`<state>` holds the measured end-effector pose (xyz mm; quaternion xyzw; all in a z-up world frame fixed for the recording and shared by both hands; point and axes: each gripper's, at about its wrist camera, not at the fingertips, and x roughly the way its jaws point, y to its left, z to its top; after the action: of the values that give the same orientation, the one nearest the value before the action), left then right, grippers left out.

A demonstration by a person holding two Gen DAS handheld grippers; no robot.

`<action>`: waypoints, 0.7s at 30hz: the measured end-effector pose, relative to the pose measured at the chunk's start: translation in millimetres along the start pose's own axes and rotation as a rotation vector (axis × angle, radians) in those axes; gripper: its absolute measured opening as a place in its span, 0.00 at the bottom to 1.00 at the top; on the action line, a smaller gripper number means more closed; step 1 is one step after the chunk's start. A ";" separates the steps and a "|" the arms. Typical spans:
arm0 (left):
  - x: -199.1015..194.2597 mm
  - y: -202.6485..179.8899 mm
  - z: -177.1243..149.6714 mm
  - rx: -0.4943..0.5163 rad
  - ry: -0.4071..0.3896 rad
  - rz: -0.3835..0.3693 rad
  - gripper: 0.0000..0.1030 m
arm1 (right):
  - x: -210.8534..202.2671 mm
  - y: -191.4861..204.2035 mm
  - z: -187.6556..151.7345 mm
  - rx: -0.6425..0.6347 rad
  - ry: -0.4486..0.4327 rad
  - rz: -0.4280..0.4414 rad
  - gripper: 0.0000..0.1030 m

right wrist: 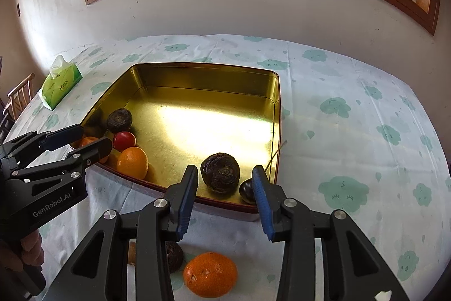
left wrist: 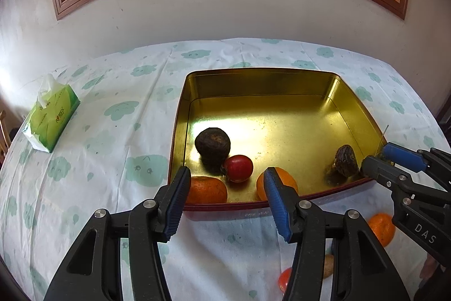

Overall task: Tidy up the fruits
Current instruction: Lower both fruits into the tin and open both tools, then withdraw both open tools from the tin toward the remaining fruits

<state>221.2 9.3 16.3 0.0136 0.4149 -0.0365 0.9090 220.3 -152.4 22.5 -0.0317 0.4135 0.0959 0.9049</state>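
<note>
I've got both grippers over the near edge of the gold tin, which sits on the counter w/ the cloud-print cloth. My left gripper has its fingers partway open, nothing held; btwn them I see the tin's near wall. Inside the tin, left view: a dark wrinkled fruit at approx 11 o'clock of the red tomato, touching it; an orange at 7 o'clock of the tomato, against the near wall; a second orange partly behind my right-hand finger. My right gripper is also partway open, gripping nothing. Just past its fingers lies another dark wrinkled fruit in the tin's near corner, w/ a small dark glossy fruit at its 4 o'clock, long stem poking over the rim. Outside the tin, near me on the cloth: one more orange and a dark fruit behind the finger. Green tissue pack sits well apart, far left.
</note>
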 end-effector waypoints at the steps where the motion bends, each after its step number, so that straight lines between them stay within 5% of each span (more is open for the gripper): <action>1: -3.8 -0.1 -1.4 -0.001 -0.004 -0.002 0.53 | -3.9 0.7 -1.7 0.003 -0.005 0.001 0.37; 21: -46.9 -2.3 -84.4 -0.025 0.026 0.009 0.53 | -55.3 4.4 -85.6 0.002 0.034 -0.021 0.37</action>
<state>126.8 14.2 -3.5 0.0046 0.4272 -0.0269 0.9037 120.5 -168.0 8.1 -0.0368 0.4283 0.0855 0.8988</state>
